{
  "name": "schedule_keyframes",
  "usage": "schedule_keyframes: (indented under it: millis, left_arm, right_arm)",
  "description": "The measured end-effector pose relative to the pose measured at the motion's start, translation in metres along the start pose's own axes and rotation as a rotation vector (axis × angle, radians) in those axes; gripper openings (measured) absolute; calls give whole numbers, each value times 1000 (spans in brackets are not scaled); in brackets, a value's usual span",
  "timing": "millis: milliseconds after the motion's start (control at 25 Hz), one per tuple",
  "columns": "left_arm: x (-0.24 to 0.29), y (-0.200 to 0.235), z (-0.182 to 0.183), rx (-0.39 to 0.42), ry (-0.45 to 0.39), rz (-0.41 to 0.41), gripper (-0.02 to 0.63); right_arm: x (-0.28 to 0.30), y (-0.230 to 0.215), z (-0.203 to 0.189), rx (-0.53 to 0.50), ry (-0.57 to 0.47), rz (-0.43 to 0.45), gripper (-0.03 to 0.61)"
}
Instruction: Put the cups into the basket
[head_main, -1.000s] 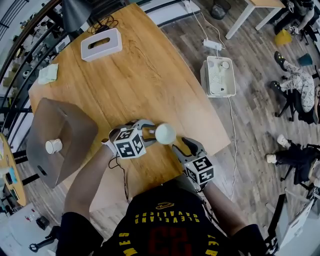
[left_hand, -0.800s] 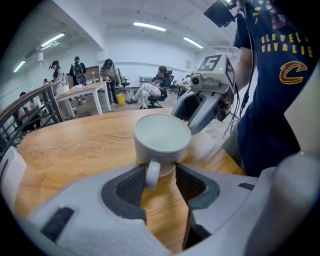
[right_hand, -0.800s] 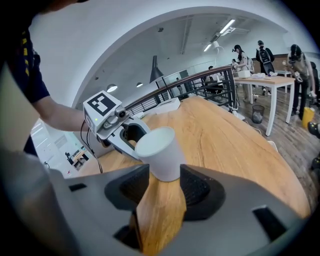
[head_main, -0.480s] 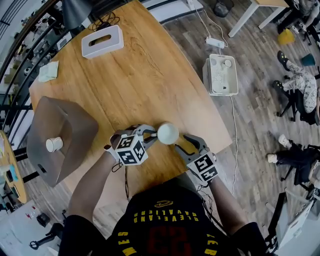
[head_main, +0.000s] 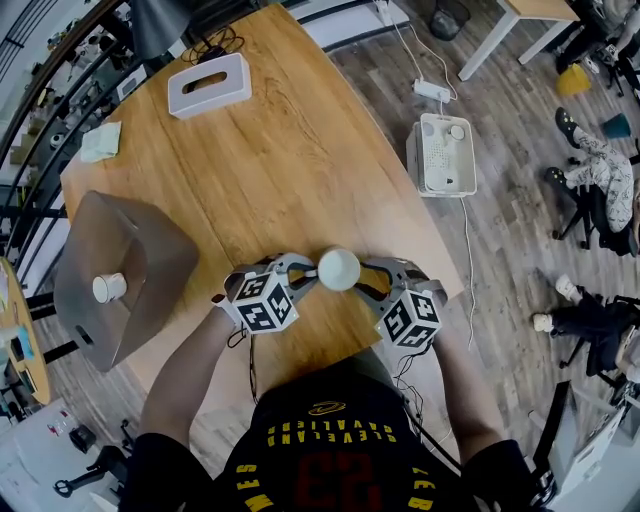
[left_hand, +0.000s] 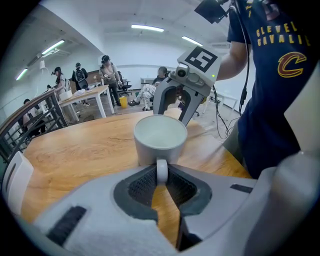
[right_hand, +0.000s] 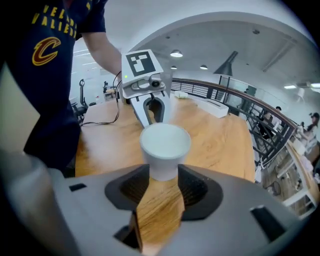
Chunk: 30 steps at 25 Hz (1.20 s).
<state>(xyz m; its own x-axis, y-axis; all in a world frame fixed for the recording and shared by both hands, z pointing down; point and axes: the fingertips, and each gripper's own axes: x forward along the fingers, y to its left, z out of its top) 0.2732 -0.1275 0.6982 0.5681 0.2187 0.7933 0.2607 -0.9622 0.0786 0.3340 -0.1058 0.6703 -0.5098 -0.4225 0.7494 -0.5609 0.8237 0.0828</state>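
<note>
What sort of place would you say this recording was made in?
Most likely an open-plan office or lab: a large wooden table, white desks with people around them, ceiling strip lights and a railing.

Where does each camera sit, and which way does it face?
Head view: on the person's head, facing down at the table; forearms, left gripper, right gripper show.
Left gripper view: rides the left gripper, facing the right gripper; jaws, just closing, grip the cup handle.
Right gripper view: rides the right gripper, facing the left gripper; jaws clamp the cup.
Shared: both gripper views show cup, shirt.
</note>
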Motion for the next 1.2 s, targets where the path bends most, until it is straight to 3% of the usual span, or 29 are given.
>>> schedule_keyframes:
  millis: [240,480,760,1200]
  left_arm:
    - [-2,-1,-2,-1,16,29,55]
    - [-22,-12,-6,-44,-19,65,54]
    - [-62,-36,-13,-95,-65,102,54]
    - [-127,-85,-31,-84,-87,150,54]
  right_arm:
    - [1,-2,9,5,3,78,179]
    - [-3,7,29,-25,-16,126,179]
    - [-14,32,69,-71,-53,149,179]
    - [-29,89,129,-136,-92,154,179]
